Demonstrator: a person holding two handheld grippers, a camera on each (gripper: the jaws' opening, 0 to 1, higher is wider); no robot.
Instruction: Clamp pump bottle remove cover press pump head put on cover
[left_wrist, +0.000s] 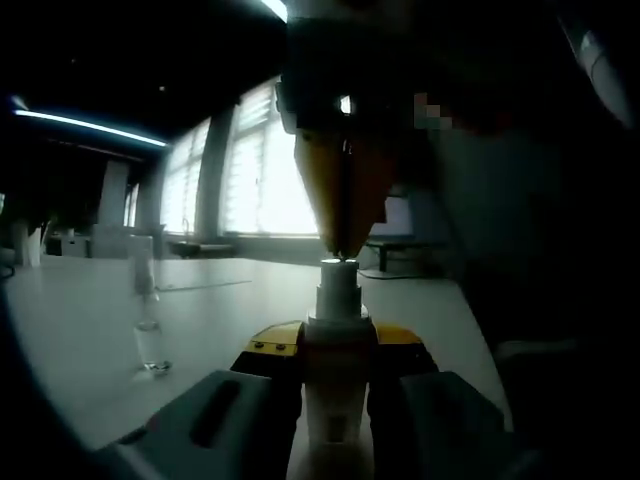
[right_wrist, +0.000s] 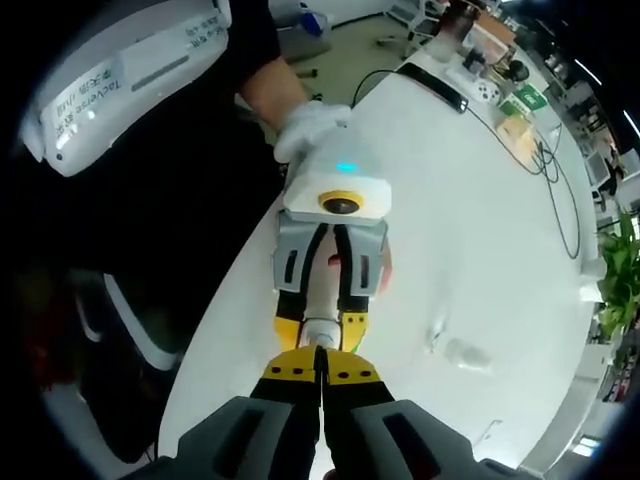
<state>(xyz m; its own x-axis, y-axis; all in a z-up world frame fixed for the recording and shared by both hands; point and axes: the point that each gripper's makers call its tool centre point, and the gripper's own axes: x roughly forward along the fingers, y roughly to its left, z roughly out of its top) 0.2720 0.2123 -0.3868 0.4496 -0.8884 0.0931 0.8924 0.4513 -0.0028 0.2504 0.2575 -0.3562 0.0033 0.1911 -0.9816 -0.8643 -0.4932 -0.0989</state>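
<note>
**Pump head under the press**

The left gripper (left_wrist: 338, 372) is closed around the pump bottle (left_wrist: 336, 400), its yellow-tipped jaws clamping the neck so the bottle stands upright and steady in the left gripper view. That hold explains the arrangement — one tool pins the bottle, leaving the other free to work from above.

The right gripper (left_wrist: 343, 240) comes down from twelve o'clock in that view, jaws together with nothing between them, and its tips meet the pump head (left_wrist: 339, 268). Shut jaws make a single blunt point, which suits pushing down better than a spread pair would. In the right gripper view the same contact shows just above the right gripper's own tips (right_wrist: 320, 368), with the left gripper beyond at twelve o'clock, held by a gloved hand (right_wrist: 310, 128).

The clear cover (left_wrist: 148, 318) stands on the white table (left_wrist: 80, 330) at nine o'clock from the bottle, well apart — parked within reach but out of the pressing path. By my reading, the cover is off, the press is the step in hand, and recapping remains.
</note>
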